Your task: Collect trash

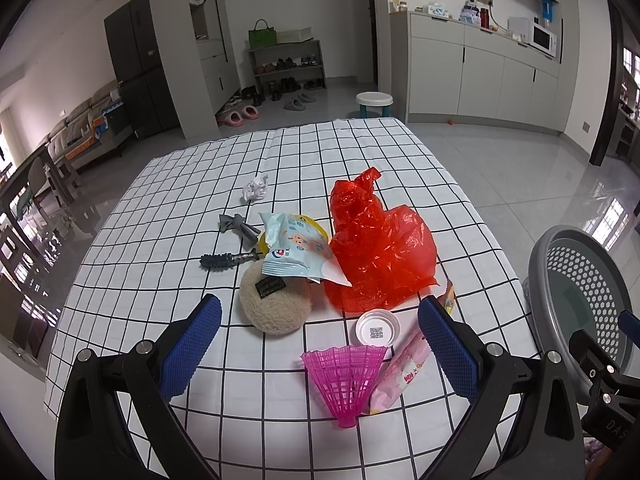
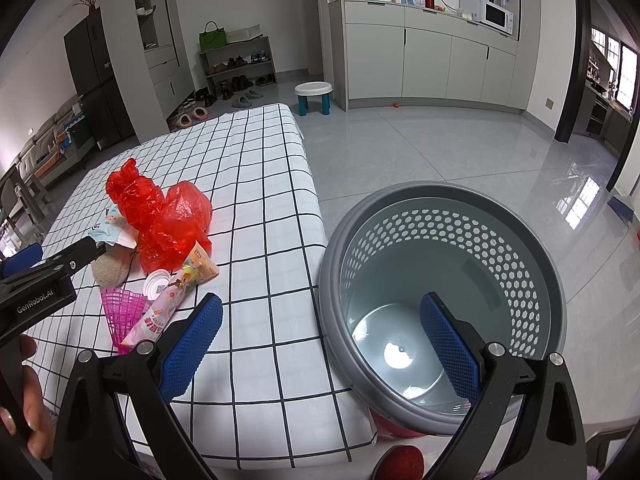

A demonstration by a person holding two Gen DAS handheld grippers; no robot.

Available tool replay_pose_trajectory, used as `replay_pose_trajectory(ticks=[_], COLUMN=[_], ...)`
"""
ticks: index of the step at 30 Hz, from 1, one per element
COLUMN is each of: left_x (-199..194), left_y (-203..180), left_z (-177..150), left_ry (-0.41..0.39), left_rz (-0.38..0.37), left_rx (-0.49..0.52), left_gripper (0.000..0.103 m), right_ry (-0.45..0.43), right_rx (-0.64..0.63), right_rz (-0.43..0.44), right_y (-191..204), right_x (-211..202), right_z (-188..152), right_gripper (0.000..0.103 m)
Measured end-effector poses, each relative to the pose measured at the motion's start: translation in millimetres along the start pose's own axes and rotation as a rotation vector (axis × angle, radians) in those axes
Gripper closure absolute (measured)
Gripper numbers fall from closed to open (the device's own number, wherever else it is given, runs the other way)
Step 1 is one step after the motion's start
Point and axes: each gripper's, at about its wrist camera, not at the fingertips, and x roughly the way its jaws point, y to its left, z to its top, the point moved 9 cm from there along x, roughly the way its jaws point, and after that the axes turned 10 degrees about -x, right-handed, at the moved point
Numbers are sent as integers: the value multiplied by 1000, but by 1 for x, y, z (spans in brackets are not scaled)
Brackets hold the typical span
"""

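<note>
On the checked tablecloth (image 1: 168,208) lies a heap: a red plastic bag (image 1: 380,248), a light blue snack packet (image 1: 296,252), a white lid (image 1: 377,328), a pink wrapper (image 1: 404,372), a pink shuttlecock (image 1: 346,376), a crumpled paper ball (image 1: 255,189). My left gripper (image 1: 320,344) is open and empty, just before the lid and shuttlecock. My right gripper (image 2: 320,344) is open and empty, over the table's right edge and the rim of the grey perforated bin (image 2: 444,292). The bin holds nothing I can see. The bag (image 2: 168,220) and wrapper (image 2: 156,316) also show in the right wrist view.
A beige fluffy pad (image 1: 276,304), a grey bow (image 1: 238,226) and a dark ribbed tool (image 1: 226,259) lie by the heap. The bin (image 1: 580,292) stands off the table's right edge. A white stool (image 2: 314,96) stands on the tiled floor beyond.
</note>
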Motion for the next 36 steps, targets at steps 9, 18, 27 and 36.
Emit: replay_pose_trajectory(ticks=[9,18,27,36], left_x=[0,2,1,1], left_y=[0,0,0,3], left_z=[0,1,1,1], left_ry=[-1,1,0,2], left_rz=[-4,-5,-8,0], left_rx=[-7,-6,-9,-2], left_gripper=[6,6,6,6], right_ry=[0,0,-1,-2], right_rx=[0,-1,-1,-4], right_rz=[2,3,5,10], right_y=[0,1,1,2], right_x=[-1,0,-1,-1], right_z=[-1,-1,-1,-1], right_gripper=[9,9,9,9])
